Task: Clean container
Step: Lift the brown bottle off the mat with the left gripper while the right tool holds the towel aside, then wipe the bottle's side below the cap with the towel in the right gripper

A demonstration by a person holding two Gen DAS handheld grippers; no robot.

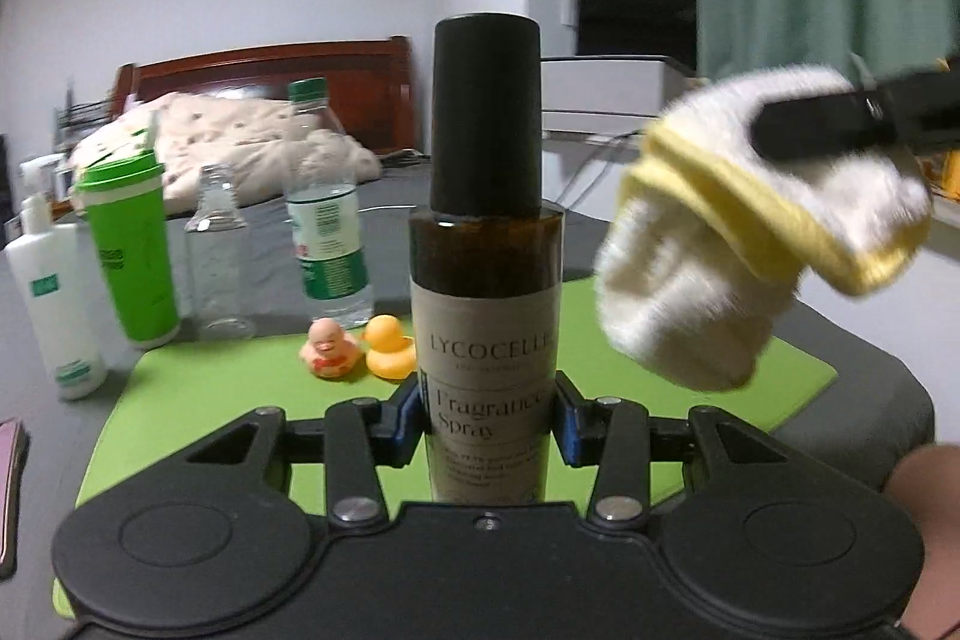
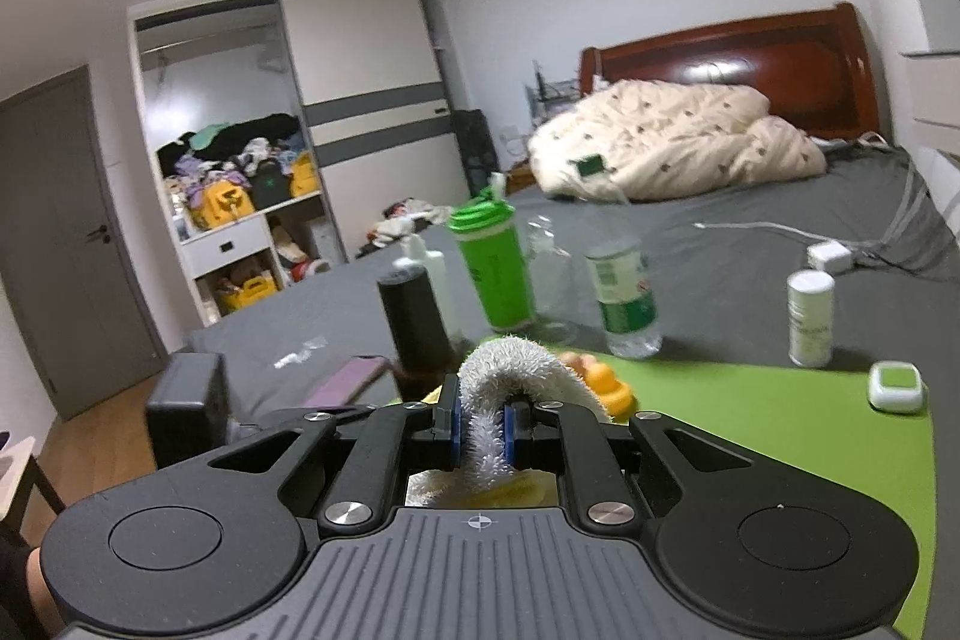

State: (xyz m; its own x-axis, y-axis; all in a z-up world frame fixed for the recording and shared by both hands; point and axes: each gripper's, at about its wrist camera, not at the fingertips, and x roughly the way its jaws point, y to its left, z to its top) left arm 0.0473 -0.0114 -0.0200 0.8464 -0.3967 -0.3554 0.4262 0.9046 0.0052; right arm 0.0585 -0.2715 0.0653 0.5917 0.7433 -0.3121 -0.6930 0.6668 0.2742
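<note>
My left gripper [image 1: 489, 421] is shut on a brown fragrance spray bottle [image 1: 487, 280] with a black cap and a pale label, held upright above the green mat [image 1: 192, 400]. My right gripper [image 2: 483, 439] is shut on a fluffy white cloth [image 2: 510, 370] with a yellow edge. In the left wrist view the cloth [image 1: 744, 232] hangs to the right of the bottle, close to it and apart from it. In the right wrist view the bottle's black cap [image 2: 417, 316] shows just left of the cloth.
On the grey bed sheet stand a white pump bottle [image 1: 54, 298], a green tumbler [image 1: 129, 250], a clear empty bottle [image 1: 217, 256] and a green-labelled water bottle [image 1: 327, 214]. Two rubber ducks [image 1: 360, 346] sit on the mat. A white jar [image 2: 810, 319] and small box [image 2: 897, 385] lie right.
</note>
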